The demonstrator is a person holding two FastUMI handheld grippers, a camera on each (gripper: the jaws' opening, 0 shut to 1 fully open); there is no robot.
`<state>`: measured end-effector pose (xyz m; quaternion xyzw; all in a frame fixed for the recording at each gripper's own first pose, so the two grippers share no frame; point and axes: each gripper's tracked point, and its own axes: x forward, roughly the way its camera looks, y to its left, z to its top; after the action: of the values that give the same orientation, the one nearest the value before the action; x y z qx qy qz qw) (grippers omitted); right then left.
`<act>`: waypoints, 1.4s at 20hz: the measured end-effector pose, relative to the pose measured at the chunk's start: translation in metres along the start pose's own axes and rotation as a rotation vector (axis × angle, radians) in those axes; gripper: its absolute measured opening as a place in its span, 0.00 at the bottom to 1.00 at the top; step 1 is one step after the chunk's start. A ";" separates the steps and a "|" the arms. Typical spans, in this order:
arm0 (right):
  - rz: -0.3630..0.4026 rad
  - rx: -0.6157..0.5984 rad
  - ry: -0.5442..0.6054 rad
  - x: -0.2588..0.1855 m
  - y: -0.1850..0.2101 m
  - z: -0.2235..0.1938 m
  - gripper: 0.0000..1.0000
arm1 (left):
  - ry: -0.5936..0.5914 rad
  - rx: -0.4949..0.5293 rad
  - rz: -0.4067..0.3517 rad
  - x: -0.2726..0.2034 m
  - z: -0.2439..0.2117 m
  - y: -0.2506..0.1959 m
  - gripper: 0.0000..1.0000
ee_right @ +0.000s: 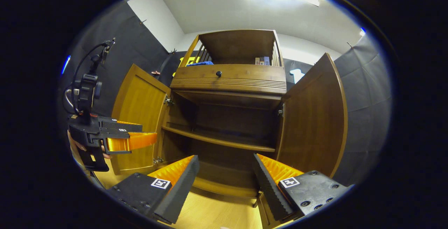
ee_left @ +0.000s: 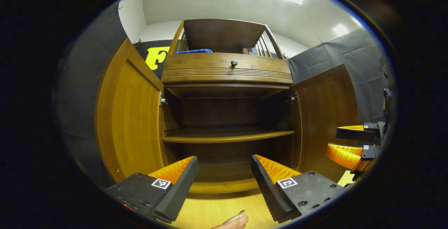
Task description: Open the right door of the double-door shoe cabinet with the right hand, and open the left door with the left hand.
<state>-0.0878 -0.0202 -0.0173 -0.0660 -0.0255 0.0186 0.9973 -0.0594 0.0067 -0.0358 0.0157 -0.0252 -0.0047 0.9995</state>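
From where I sit, the opening looks done. Starting at the left in the left gripper view, the left door (ee_left: 127,117), a honey-brown wooden panel with a raised frame, stands swung wide on its hinges, well clear of the dark brown double-door shoe cabinet (ee_left: 227,73). My left gripper (ee_left: 224,176) hangs in front of the cabinet's open mouth with its jaws spread and nothing between them. Past it, the single wooden shelf (ee_left: 227,137) crosses the interior, bare as far as I can see, and farther right the right door (ee_left: 325,117) is swung out too. At the right edge the right gripper (ee_left: 350,141) sits near that door's outer face.

In the right gripper view, the left gripper (ee_right: 134,136) shows at far left just in front of the left door (ee_right: 140,117), then the cabinet (ee_right: 231,78), then the right door (ee_right: 315,117) turned out toward me. The right gripper (ee_right: 225,178) is parted as well and holds nothing.

I judge both steps complete; what is left calls only for drawing both tools straight back without brushing either door.

Hard to make out: the door handles are turned away from both cameras. The lower compartment is in deep shadow. A blue cloth (ee_left: 194,50) and some small boxes (ee_right: 262,61) on the top rack are mostly cut off by the drawer front, and the person's fingertip (ee_left: 236,220) barely enters at the bottom.
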 end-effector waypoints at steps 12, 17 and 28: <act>-0.044 -0.021 -0.002 -0.007 -0.021 0.000 0.95 | 0.014 0.001 0.016 0.007 -0.003 -0.003 0.94; -0.036 -0.002 0.007 -0.006 -0.023 -0.004 0.97 | 0.023 0.006 0.011 0.012 -0.007 -0.009 0.94; -0.018 0.029 0.007 0.001 -0.026 -0.009 0.99 | 0.012 -0.009 0.037 0.016 -0.003 -0.004 0.94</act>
<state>-0.0852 -0.0469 -0.0230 -0.0515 -0.0222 0.0096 0.9984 -0.0437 0.0025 -0.0386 0.0107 -0.0197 0.0135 0.9997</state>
